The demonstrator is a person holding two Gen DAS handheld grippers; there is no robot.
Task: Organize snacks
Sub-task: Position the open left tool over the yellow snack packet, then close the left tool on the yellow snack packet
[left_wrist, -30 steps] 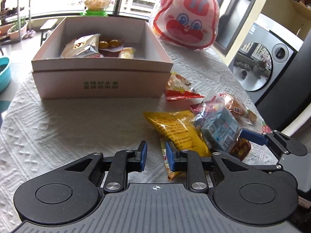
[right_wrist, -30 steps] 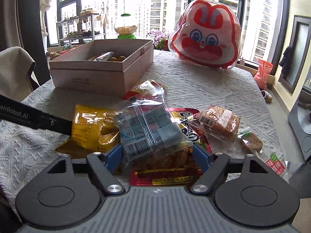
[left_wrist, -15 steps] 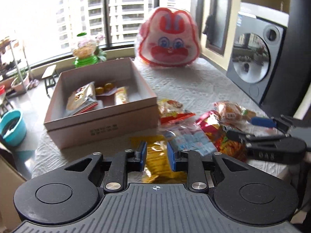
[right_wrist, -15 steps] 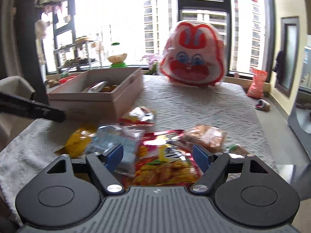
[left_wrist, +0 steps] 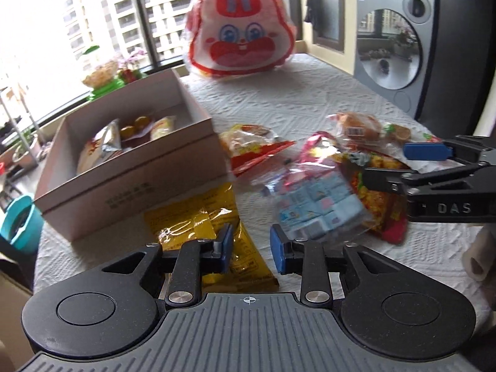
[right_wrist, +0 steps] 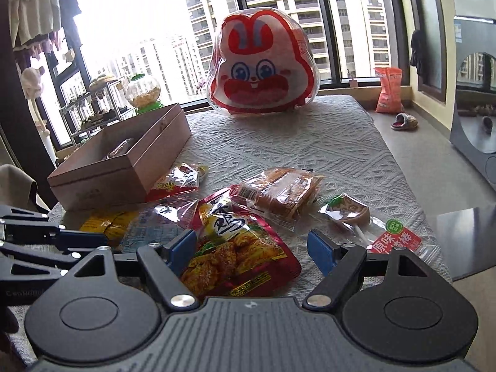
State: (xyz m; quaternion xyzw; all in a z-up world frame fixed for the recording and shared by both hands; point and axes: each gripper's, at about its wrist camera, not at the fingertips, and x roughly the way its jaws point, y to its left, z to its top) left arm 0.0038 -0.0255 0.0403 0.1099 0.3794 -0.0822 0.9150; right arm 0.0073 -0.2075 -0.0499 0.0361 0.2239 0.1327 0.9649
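Observation:
My left gripper (left_wrist: 251, 248) hovers over a yellow snack bag (left_wrist: 192, 226) lying on the white tablecloth; its jaws are opening and nothing is pressed between the pads. My right gripper (right_wrist: 251, 249) stands open low over a red spicy-snack bag (right_wrist: 238, 248), which lies on the table between its fingers, not squeezed. A clear bag of blue-white candies (left_wrist: 316, 204) rests between the two bags. The pink cardboard box (left_wrist: 130, 179) at the left holds several snack packs. The right gripper (left_wrist: 400, 167) also shows at the right edge of the left wrist view.
A big red-and-white bunny bag (right_wrist: 263, 65) stands at the table's far end. A wrapped bread pack (right_wrist: 279, 192), a lollipop (right_wrist: 350, 214), a red-labelled packet (right_wrist: 400, 241) and a red-yellow pack (right_wrist: 179, 179) lie loose. A washing machine (left_wrist: 390, 43) stands at the right.
The left jaws have spread wider and the left gripper has rolled and drawn back. The right gripper has shifted from around the clear candy bag to over the red bag.

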